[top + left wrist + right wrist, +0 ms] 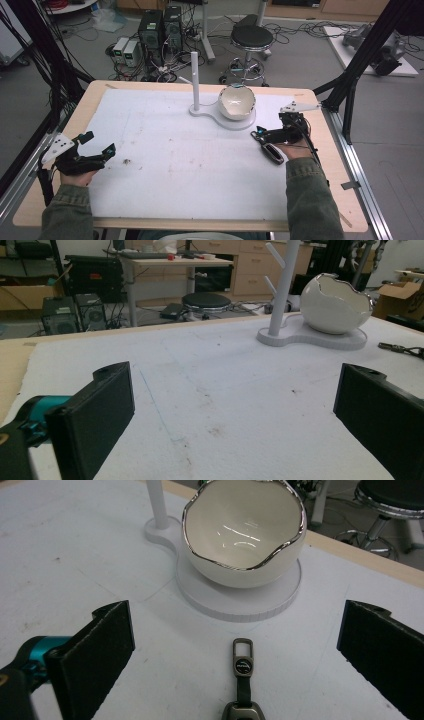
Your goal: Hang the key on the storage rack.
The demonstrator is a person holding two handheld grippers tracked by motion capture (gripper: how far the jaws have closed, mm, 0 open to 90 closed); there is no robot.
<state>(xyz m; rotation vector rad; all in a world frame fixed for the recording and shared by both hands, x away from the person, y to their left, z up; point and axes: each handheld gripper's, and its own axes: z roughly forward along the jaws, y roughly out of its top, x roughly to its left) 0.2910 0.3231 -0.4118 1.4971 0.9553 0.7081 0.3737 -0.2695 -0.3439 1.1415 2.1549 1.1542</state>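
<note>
Hovering my right gripper (235,645), jaws spread wide, over the key fob (243,690) lying just short of the egg-shaped bowl (245,535). Closing on its thin strap could let it slip. Left gripper (97,145) idles wide, far from the bowl.

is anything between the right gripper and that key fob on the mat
Nothing visible. The dark key fob with its metal clip lies flat on the white mat, centred between the open jaws of the right gripper. The white eggshell-shaped bowl sits beyond it on its stand.
</note>
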